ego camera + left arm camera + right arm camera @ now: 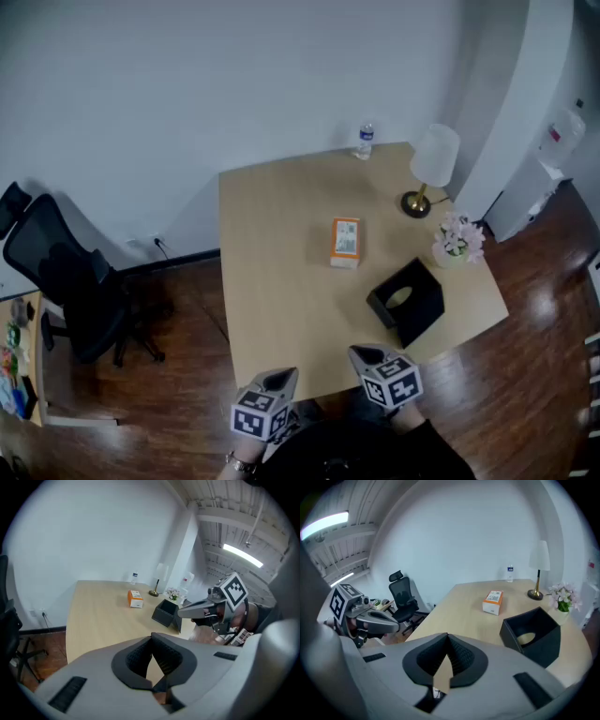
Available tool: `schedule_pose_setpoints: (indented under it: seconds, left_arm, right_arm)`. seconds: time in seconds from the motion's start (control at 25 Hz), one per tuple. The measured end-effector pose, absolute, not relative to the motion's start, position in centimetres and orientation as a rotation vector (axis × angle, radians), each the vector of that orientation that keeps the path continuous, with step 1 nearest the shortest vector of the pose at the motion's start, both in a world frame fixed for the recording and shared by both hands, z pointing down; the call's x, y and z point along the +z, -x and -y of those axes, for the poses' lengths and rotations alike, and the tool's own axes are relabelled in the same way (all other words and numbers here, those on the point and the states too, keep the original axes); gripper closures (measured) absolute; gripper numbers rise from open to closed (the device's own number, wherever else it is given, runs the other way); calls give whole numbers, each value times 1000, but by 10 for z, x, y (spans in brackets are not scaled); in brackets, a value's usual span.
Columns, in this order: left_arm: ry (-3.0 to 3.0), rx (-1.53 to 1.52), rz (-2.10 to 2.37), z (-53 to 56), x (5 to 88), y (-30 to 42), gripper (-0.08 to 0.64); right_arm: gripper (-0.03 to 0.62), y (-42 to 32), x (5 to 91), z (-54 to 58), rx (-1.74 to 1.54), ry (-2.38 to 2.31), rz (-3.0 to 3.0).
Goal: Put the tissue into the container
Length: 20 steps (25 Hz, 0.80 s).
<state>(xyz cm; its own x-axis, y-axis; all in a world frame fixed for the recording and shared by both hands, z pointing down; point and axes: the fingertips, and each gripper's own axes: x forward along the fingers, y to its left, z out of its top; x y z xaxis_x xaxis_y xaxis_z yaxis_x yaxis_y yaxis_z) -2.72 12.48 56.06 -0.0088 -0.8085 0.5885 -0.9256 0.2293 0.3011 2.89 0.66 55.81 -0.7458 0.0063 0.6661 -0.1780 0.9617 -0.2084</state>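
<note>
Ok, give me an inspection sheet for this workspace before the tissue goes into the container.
Surface: light wooden table.
Job's things: orange tissue box mid-table; black container nearer and to its right, apart from it.
Clutter: lamp, water bottle, flowers along the far and right edges.
Grippers: left gripper and right gripper at the near edge, fingers shut, empty.
Cables: cord at the wall socket.
Surroundings: office chair, wood floor.

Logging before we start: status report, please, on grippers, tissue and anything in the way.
Left gripper, right gripper shut, empty, near light wooden table edge. Orange rectangular tissue pack untouched mid-table. Black open-topped box container nearby, nothing between.
</note>
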Motion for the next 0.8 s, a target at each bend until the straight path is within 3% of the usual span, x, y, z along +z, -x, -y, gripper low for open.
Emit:
schedule_pose_setpoints:
  seconds: [0.24, 0.32, 0.48, 0.64, 0.8]
  left_arm:
    - [-1568, 225, 1846, -104, 559, 46, 563]
    - [-1538, 223, 1848, -99, 561, 53, 563]
    - [-1477, 225, 1857, -88, 559, 64, 563]
    - [-1427, 269, 1853, -80, 560, 82, 563]
    - [-1367, 295, 1835, -77, 563, 98, 563]
  right_arm:
    - [568, 25, 548, 49, 322, -269, 2420]
    - [403, 45, 552, 70, 351, -312, 2412]
    - [171, 85, 565, 120, 412, -393, 2402]
    - [106, 127, 584, 174, 434, -474, 2379]
    - [89, 168, 614, 218, 442, -520, 2319]
